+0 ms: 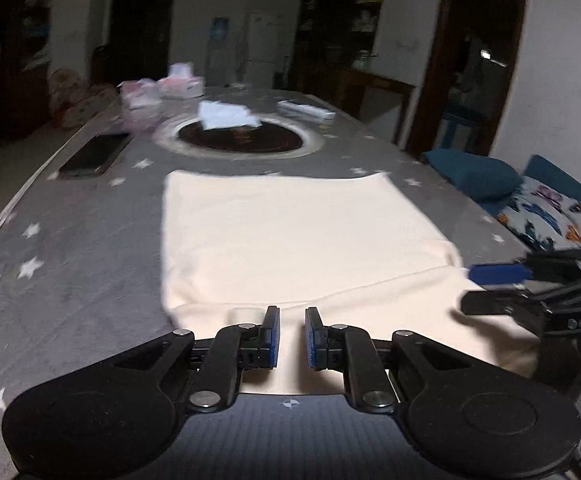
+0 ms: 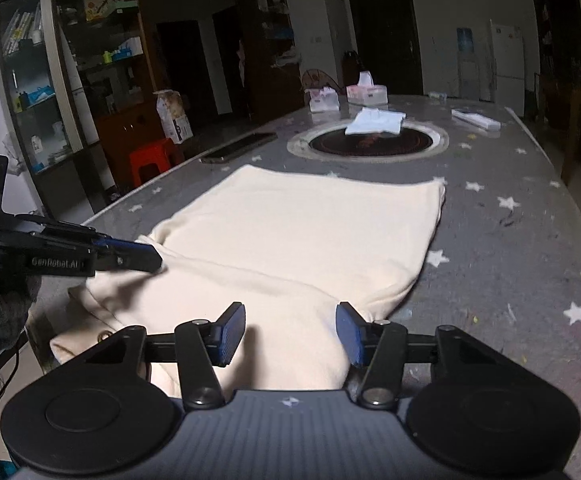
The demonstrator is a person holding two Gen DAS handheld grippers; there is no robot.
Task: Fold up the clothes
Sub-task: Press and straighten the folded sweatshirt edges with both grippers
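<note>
On the left lies a dark phone (image 1: 94, 155) on my star-patterned desk (image 1: 70, 272). My left hand-held gripper (image 1: 291, 338) hovers at the near edge of the cream garment (image 1: 290, 232), its pads a narrow gap apart, gripping nothing. The garment lies flat mid-desk, partly folded. My right hand-held gripper (image 2: 290, 334) stands released over the garment's near right corner.
</note>
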